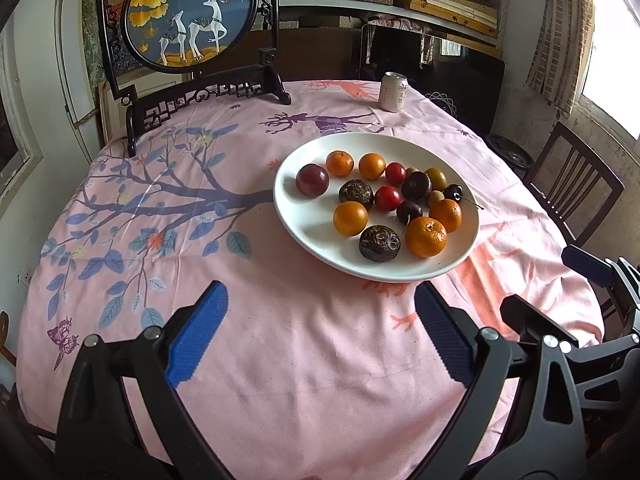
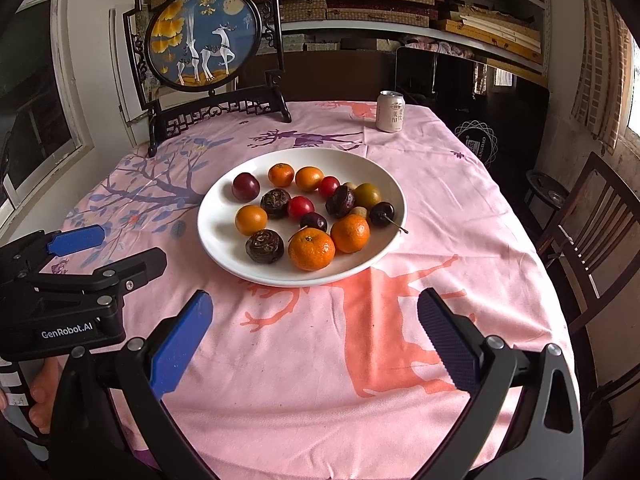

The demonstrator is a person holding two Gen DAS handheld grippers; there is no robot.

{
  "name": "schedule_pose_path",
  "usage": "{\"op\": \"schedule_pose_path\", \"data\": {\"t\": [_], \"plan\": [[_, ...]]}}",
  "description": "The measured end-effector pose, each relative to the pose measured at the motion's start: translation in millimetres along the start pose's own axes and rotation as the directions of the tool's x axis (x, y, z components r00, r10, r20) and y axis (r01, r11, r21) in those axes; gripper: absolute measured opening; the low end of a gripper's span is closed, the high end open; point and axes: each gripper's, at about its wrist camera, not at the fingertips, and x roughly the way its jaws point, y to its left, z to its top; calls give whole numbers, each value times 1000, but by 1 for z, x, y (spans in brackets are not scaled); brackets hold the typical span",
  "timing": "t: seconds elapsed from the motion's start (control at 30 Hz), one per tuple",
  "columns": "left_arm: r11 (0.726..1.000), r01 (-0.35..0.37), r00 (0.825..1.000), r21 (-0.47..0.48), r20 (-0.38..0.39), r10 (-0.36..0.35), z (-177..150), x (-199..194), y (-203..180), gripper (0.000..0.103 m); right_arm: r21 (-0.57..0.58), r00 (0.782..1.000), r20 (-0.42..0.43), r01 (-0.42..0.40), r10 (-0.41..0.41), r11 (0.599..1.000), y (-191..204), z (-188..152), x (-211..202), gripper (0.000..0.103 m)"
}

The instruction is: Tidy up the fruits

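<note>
A white plate point(image 1: 304, 220) point(image 2: 216, 236) on the pink tablecloth holds several fruits: mandarins point(image 1: 425, 237) point(image 2: 311, 249), a purple plum point(image 1: 312, 180) point(image 2: 245, 186), red cherry tomatoes point(image 1: 387, 198) point(image 2: 300, 207), dark wrinkled fruits point(image 1: 379, 243) point(image 2: 265, 245), dark cherries point(image 1: 409, 211) point(image 2: 382, 214) and a greenish fruit point(image 2: 367, 195). My left gripper point(image 1: 322, 338) is open and empty over the cloth, short of the plate. My right gripper point(image 2: 316, 344) is open and empty, near the plate's front rim. The left gripper also shows in the right wrist view point(image 2: 108, 252).
A drink can point(image 1: 393, 92) point(image 2: 390, 111) stands at the far side. A framed deer screen on a dark stand point(image 1: 192, 20) point(image 2: 204, 38) stands at the back left. A wooden chair point(image 1: 572, 188) point(image 2: 588, 232) is at the table's right edge.
</note>
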Motion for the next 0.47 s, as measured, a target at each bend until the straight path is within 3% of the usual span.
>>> {"op": "schedule_pose_path", "data": {"t": [0.47], "plan": [[1000, -4, 1000, -11, -12, 3, 2, 4, 7, 98, 0, 1000, -2, -2, 2, 1000, 1, 0, 0, 102]]}}
